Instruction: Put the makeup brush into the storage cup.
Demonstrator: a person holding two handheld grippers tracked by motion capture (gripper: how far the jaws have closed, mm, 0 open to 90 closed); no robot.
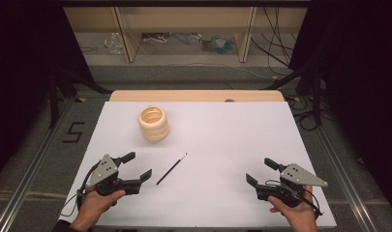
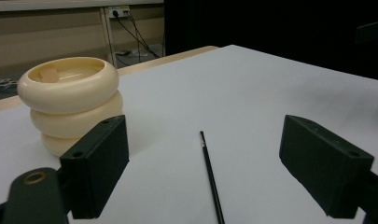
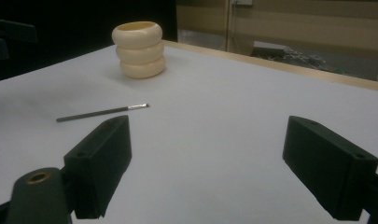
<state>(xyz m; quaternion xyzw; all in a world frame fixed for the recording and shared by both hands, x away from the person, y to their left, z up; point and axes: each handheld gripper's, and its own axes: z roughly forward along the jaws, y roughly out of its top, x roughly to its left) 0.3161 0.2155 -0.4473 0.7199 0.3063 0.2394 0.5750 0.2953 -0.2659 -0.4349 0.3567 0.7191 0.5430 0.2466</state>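
I see the desk point(image 1: 222, 145) covered by a plain white sheet, with a strip of bare wood exposed along its far edge. A cream holder point(image 1: 153, 123), shaped as three stacked rounded rings and open at the top, stands upright on the far left part of the sheet. A thin black brush point(image 1: 172, 168) with a pale metal ferrule lies flat on the sheet, nearer to me than the holder and well apart from it, its tip pointing away and to the right. The left tool point(image 1: 137, 166) is held in the person's left hand point(image 1: 94, 208) at the near left of the desk; its jaws stand wide apart and grip nothing, and the brush lies just to its right without touching it. In the left gripper view the brush point(image 2: 211, 179) runs up between the two jaws, with the holder point(image 2: 70, 100) behind the left jaw. The right tool point(image 1: 261, 171) is held in the right hand point(image 1: 295, 212) at the near right, released, jaws spread and empty, well apart from the brush. The one legible marking is a dark "5" point(image 1: 73, 132) on the floor to the left of the desk. I read no brand or label on the holder, brush or tools.
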